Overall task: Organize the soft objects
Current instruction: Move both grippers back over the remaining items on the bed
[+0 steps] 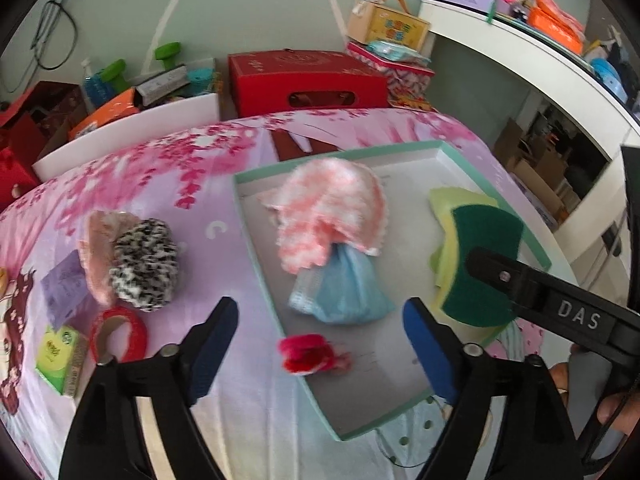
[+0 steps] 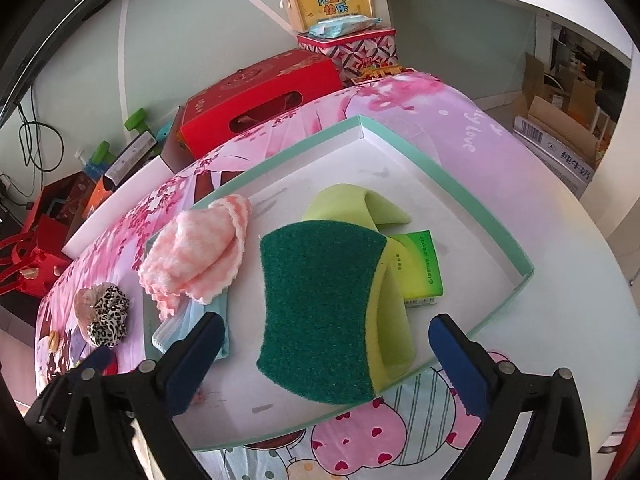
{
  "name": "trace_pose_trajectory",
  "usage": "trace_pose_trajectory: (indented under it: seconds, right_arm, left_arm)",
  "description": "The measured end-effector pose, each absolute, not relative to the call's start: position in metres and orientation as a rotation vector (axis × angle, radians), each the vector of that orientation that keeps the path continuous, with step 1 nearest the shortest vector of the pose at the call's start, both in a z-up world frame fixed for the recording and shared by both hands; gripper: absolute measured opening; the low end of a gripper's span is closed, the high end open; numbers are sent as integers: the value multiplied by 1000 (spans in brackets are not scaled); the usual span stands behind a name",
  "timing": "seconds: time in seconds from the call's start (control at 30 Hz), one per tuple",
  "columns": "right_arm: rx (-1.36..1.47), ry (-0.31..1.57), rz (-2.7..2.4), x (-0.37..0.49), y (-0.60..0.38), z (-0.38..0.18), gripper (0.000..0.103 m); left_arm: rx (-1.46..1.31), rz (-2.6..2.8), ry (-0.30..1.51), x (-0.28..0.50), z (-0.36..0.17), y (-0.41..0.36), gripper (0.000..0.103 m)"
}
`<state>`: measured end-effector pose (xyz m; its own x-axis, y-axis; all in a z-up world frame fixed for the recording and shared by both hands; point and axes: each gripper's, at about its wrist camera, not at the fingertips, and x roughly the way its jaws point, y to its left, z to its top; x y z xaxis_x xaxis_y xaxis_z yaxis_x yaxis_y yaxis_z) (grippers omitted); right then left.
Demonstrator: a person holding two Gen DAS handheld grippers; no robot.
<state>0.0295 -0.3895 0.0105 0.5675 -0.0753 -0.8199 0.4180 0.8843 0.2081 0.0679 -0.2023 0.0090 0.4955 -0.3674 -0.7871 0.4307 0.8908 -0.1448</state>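
Left wrist view: the left gripper [image 1: 316,344] hangs wide open and empty above a small red fluffy item [image 1: 306,354] at the near edge of the mint-rimmed tray [image 1: 256,236]. Right wrist view: the right gripper [image 2: 326,354], jaws spread and empty, frames a green-and-yellow sponge [image 2: 320,312] leaning in the tray.

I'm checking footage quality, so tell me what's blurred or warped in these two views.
Left wrist view: the small red item between the tongs is smeared by motion blur, and the pink cloth looks soft; the tray rim bows from fisheye distortion. Right wrist view: mostly sharp, the sponge texture is crisp, but the tray rim curves and the corners are vignetted black.
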Motion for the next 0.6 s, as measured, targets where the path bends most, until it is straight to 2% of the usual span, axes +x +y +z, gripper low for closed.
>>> trace_pose_trajectory:
  seconds: [0.27,0.4,0.6]
  right_arm:
    - [404,930,-318,29,-391,9,103]
    - [402,939,-326,29,-391,7,103]
    - [390,946,-322,30,-388,7,103]
  left_arm:
    - [47,-378,932,77,9,-181,92]
    - [39,-342,923,80,8,-175,99]
    - [26,-280,914,82,7,-164,99]
